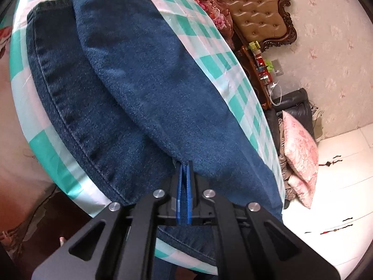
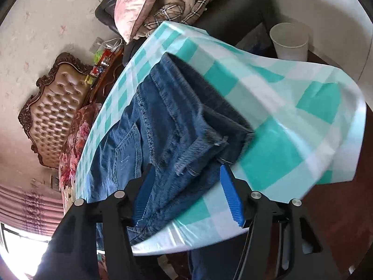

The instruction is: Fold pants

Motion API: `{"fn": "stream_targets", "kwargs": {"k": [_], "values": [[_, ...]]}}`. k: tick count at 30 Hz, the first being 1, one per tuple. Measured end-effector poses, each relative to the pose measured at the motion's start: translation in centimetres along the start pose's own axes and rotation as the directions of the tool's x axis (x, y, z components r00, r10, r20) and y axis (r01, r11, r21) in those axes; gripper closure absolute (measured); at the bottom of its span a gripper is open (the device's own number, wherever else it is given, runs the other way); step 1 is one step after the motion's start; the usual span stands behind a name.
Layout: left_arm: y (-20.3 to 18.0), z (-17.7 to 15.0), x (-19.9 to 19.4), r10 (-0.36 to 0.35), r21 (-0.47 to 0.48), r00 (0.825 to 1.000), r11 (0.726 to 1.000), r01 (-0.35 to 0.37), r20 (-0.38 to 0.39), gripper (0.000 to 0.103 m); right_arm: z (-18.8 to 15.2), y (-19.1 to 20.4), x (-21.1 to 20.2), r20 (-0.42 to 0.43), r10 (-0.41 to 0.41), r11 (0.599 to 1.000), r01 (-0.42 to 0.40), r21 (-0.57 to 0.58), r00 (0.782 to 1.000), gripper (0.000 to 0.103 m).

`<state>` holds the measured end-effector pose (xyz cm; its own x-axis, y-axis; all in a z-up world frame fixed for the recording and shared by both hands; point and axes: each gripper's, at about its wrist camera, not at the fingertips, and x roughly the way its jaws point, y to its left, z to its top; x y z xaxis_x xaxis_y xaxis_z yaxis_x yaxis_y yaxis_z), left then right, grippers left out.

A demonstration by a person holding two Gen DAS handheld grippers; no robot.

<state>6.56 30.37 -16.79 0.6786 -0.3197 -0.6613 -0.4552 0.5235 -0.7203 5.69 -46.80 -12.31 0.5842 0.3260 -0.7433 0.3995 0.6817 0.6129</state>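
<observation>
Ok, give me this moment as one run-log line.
step: fold pants | jeans: leg folded over on checked tablecloth | left gripper: shut on jeans edge | right gripper: open over frayed hems, not gripping

Seeing dark blue denim pants (image 1: 144,88) lying folded lengthwise on checked cloth, filling frame centre; frayed hems (image 2: 198,161) stacking at lower centre.

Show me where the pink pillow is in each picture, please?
Left wrist view: the pink pillow is at the right edge, leaning on the dark sofa past the table.
Right wrist view: the pink pillow is at the top, left of centre.
Shared landmark: the tufted headboard.
</observation>
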Motion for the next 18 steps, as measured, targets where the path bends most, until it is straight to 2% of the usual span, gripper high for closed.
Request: {"fn": "stream_targets", "kwargs": {"k": [4,5,6,7,8,9,13,15,16,18], "values": [[0.2,0.4,0.5,-0.023,-0.013,1.000,1.000,0.023,-0.005,0.091,0.4,1.1,1.6,-0.004,-0.043,0.999,0.043,-0.016,0.999,0.046],[0.3,0.5,0.7,-0.024,-0.021,1.000,0.999,0.024,-0.009,0.091,0.5,1.3,2.0,-0.005,-0.066,0.998,0.066,-0.024,0.998,0.054],[0.5,0.7,1.1,-0.032,-0.038,0.999,0.999,0.032,-0.017,0.091,0.5,1.4,2.3,-0.003,-0.100,0.994,0.099,-0.034,0.995,0.071],[0.5,0.8,1.3,-0.032,-0.041,0.999,0.999,0.031,-0.021,0.093,0.6,1.6,2.4,0.004,-0.121,0.992,0.121,-0.043,0.993,0.080],[0.3,1.0,1.2,-0.024,-0.034,1.000,0.999,0.023,-0.017,0.102,0.8,1.9,2.1,0.011,-0.104,0.994,0.104,-0.041,0.995,0.087],[0.3,1.0,0.9,-0.022,-0.030,1.000,0.999,0.022,-0.013,0.102,1.1,2.1,1.7,0.021,-0.097,0.994,0.098,-0.043,0.995,0.090],[-1.8,0.5,-2.7,-0.029,-0.006,0.999,1.000,0.029,0.024,0.102,1.3,5.0,-3.2,0.114,-0.023,0.996,0.033,-0.086,0.993,0.092],[-2.4,-0.6,-4.1,-0.010,0.011,0.999,1.000,0.010,0.033,0.102,1.1,5.3,-4.8,0.156,-0.052,0.992,0.070,-0.108,0.986,0.092],[-2.1,-1.3,-4.2,0.016,0.010,1.000,1.000,-0.017,0.022,0.102,1.2,5.0,-4.7,0.155,-0.070,0.991,0.087,-0.102,0.985,0.092],[-0.3,-2.3,-3.6,0.021,-0.024,1.000,1.000,-0.021,-0.015,0.102,1.3,3.2,-3.0,0.107,-0.112,0.990,0.119,-0.070,0.988,0.092]]}}
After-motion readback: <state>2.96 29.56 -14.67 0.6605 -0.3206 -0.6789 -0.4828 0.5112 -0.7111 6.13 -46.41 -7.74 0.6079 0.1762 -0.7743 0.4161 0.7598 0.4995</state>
